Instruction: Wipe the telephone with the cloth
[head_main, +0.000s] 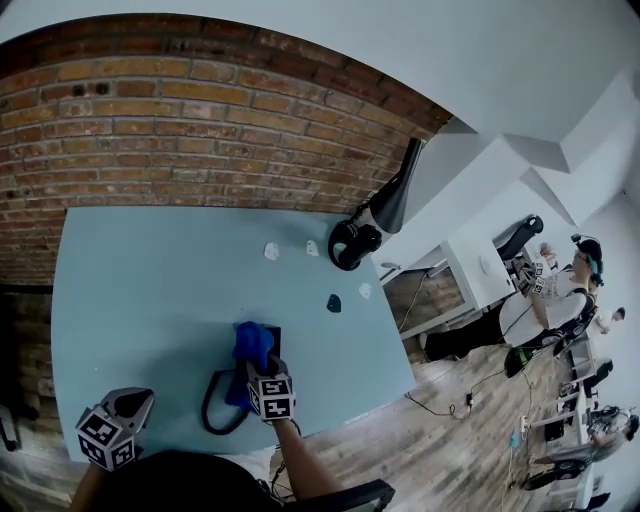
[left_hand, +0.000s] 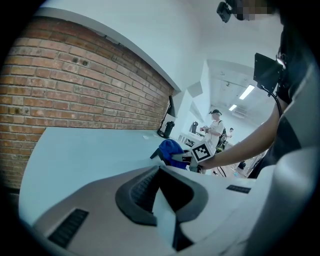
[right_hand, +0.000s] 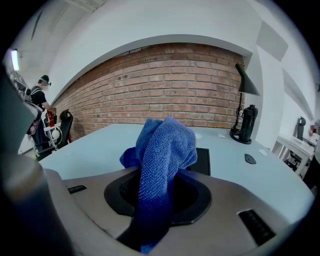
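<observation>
Seen from overhead, the right gripper (head_main: 258, 364) is clamped on a nubbly blue cloth (head_main: 250, 342) above the flat black telephone (head_main: 274, 336) (cord (head_main: 212, 405) looping leftward), on a smooth pale-blue table (head_main: 150, 290) against a brick wall (head_main: 150, 130). In the left gripper view, the left gripper (left_hand: 165, 212) has its jaws slightly apart with nothing between them. In the right gripper view, the cloth bunches between pinched jaws, partly hiding the telephone.

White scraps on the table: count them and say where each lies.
3 scraps. Two lie side by side left of the lamp base: one, another. The third sits near the table's right edge, beside a dark piece. The cloth may hide more.
</observation>
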